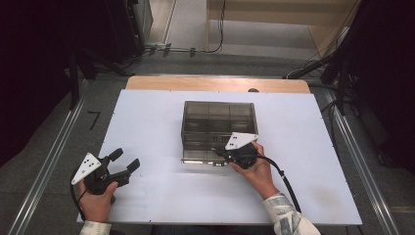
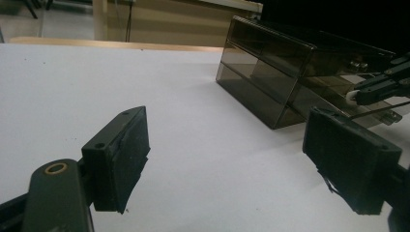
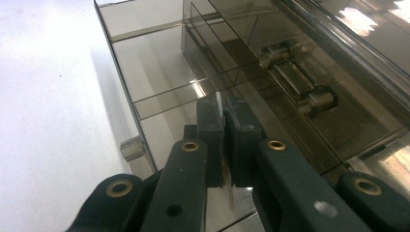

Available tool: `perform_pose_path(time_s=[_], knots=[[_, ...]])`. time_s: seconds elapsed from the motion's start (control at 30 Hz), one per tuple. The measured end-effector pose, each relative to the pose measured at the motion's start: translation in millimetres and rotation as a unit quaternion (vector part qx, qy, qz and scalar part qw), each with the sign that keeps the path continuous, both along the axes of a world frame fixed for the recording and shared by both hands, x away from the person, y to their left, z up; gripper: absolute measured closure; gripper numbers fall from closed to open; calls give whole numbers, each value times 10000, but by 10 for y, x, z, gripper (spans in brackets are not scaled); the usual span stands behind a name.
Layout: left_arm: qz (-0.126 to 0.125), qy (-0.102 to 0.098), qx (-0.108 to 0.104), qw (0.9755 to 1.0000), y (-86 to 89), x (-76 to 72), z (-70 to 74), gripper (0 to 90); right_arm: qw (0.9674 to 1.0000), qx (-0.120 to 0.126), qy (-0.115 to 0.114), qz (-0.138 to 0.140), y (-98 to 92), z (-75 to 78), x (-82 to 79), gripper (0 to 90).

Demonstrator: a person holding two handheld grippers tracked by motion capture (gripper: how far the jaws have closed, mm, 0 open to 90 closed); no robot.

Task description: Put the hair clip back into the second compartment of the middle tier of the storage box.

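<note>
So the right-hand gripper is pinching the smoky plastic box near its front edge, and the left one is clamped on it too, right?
Not quite. The right gripper does pinch a thin part of the smoky plastic box, but the left gripper is open and rests apart from it on the white table. The high view shows this.

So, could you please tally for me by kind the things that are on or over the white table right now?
Smoky clear plastic box: 1
Hand-held grippers: 2, the left gripper open over bare table, the right gripper shut on a thin clear panel at the box's near side
White table itself: 1
Total: 4
</note>
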State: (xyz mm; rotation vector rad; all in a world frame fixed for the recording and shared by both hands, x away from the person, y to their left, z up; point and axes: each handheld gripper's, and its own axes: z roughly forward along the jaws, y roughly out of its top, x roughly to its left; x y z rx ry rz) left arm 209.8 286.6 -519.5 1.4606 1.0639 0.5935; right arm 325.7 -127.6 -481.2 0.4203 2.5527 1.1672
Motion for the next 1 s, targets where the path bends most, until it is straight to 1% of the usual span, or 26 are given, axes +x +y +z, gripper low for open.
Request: perform_pose_path(time_s=[0.63, 0.77, 0.87, 0.93, 1.0], knots=[[0, -6, -1, 10000, -1, -2, 1, 170, 9999, -110, -45, -54, 19, -18, -7, 814], [-2, -5, -7, 10000, 1, -2, 2, 170, 9999, -82, -34, -49, 13, -14, -5, 803], [4, -8, -2, 10000, 2, -3, 2, 170, 10000, -31, -70, -41, 8, -6, -13, 803], [3, -8, 0, 10000, 3, -2, 2, 170, 10000, 34, -39, -15, 4, 3, -19, 801], [-1, -7, 2, 10000, 4, -2, 2, 169, 10000, 42, -33, -6, 1, 5, -20, 800]])
